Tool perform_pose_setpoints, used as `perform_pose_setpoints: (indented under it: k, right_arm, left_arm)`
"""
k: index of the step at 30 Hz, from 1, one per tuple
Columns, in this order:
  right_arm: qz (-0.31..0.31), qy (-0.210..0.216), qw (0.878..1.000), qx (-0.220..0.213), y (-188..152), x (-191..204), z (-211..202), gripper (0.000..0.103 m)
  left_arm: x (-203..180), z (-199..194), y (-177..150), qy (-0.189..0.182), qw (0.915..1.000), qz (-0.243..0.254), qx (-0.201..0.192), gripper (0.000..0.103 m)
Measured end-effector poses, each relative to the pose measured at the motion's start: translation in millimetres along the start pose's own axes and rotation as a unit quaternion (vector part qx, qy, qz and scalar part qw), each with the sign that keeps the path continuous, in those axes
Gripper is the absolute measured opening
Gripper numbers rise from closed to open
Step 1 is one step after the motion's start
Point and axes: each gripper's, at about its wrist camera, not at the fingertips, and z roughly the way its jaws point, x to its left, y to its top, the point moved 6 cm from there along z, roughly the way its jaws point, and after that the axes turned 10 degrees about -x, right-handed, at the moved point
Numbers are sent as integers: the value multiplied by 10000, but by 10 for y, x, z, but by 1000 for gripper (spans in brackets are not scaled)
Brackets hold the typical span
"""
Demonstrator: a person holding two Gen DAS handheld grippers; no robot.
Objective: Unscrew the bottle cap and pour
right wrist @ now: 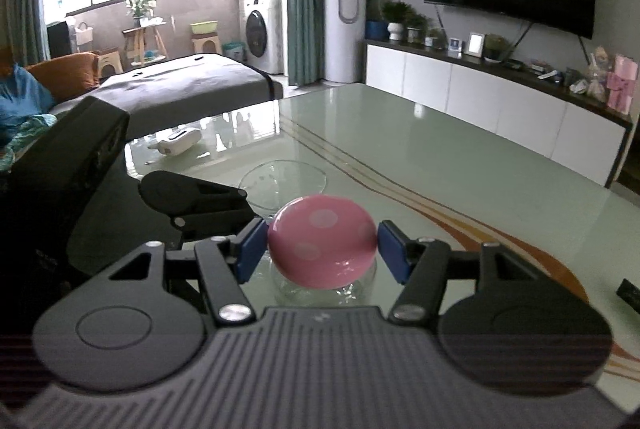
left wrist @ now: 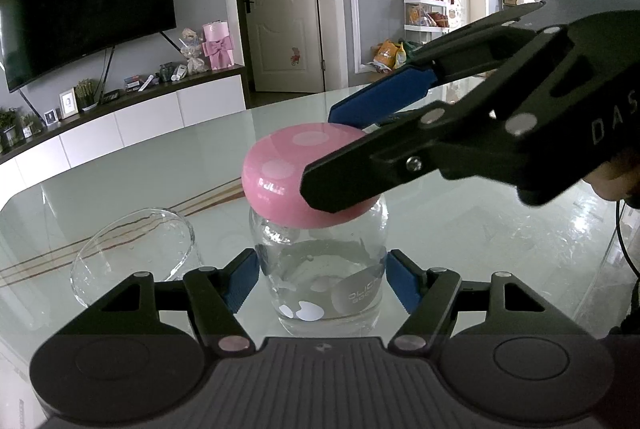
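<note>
A clear glass bottle (left wrist: pixel 324 281) with white spots stands upright on the glass table (left wrist: pixel 460 229), some water in its bottom. My left gripper (left wrist: pixel 322 281) is shut on its body, blue pads pressed to both sides. A domed pink cap (left wrist: pixel 280 177) with pale dots sits on the bottle's mouth. My right gripper (left wrist: pixel 320 153) reaches in from the right and is shut on that cap. In the right wrist view the pink cap (right wrist: pixel 322 247) sits between the blue pads (right wrist: pixel 250 255) of my right gripper (right wrist: pixel 322 249), above the bottle (right wrist: pixel 324 289).
An empty clear glass bowl (left wrist: pixel 132 257) rests on the table left of the bottle, shown as the bowl (right wrist: pixel 282 183) beyond the cap. A white device (right wrist: pixel 178 141) lies at the table's far end. A dark object (right wrist: pixel 630 293) sits at the right edge.
</note>
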Motion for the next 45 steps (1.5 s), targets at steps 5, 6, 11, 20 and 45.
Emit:
perform_pose_setpoints:
  k: [5,6,11,20,45]
  right_arm:
    - [69,196,9998,-24,16,-41,-27,61]
    - [73,218,9997,-21,17,-48,-34,61]
    - [-5,302,9995,20,32,-57,-57,61]
    - [-126,399,9991,72,42,-74,-29,62]
    - [202,-1504,9878,-347,4,247,-20,83]
  left_arm:
    - [19,-1,7,-3,10000,-5,0,73]
    - [19,-2,8,-3,10000,-4,0,73]
    - [24,-3,9,0,10000,-4,1,73]
    - [17,-5,11,-1,10000,0,2,73]
    - [37,-9,27,1,10000,3,5,73]
